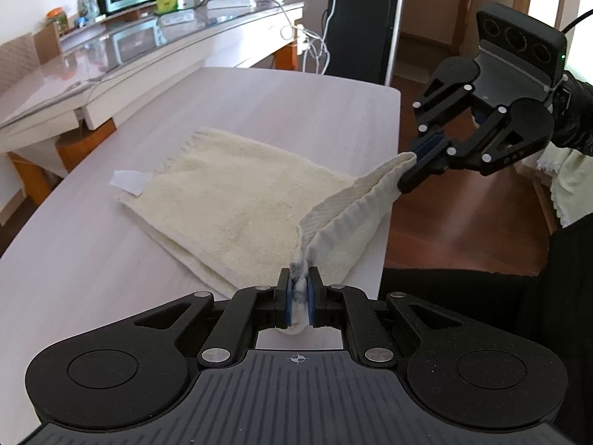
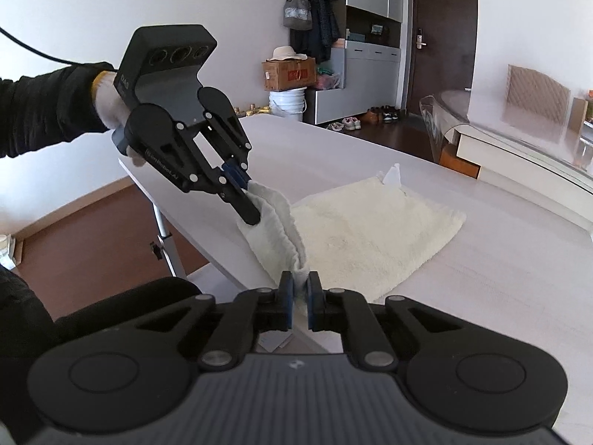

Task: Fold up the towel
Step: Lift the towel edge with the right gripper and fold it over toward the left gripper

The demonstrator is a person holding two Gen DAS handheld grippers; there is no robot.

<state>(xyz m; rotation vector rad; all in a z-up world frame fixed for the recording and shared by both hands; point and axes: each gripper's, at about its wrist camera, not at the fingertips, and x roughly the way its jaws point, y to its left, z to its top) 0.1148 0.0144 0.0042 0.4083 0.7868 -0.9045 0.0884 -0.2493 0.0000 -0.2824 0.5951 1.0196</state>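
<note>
A: Where does the cream, square terry-cloth towel [image 1: 237,200] lie; and what have the tongs got?

B: Most of it rests flat on the pale wood-grain table [image 1: 92,259], close to the near edge; the near hem is raised off the surface; the left tongs [image 1: 299,296] are pressed together on one corner of that hem, cloth bunched between the blue pads; the right tongs [image 1: 426,159] pinch the other corner, a little higher and out past the table's edge.

A: The right wrist view agrees?

B: It does; there the right tongs [image 2: 301,298] have a fold of cloth between their pads, and the left tongs [image 2: 246,200] clamp the far end of the same hem; the hem sags between them in a doubled ridge.

A: So how would you carry the fold over well?

B: I judge the fold is only begun; draw the two corners slightly apart first, so the hem goes taut and the sag disappears; then carry both at the same height, in one arc, toward the far edge where the white label [image 1: 129,182] sticks out; keep the grips even, since a lagging side would skew the fold; lay corners on corners before letting go; lift no higher than needed, or the flat part may drag across the table.
</note>
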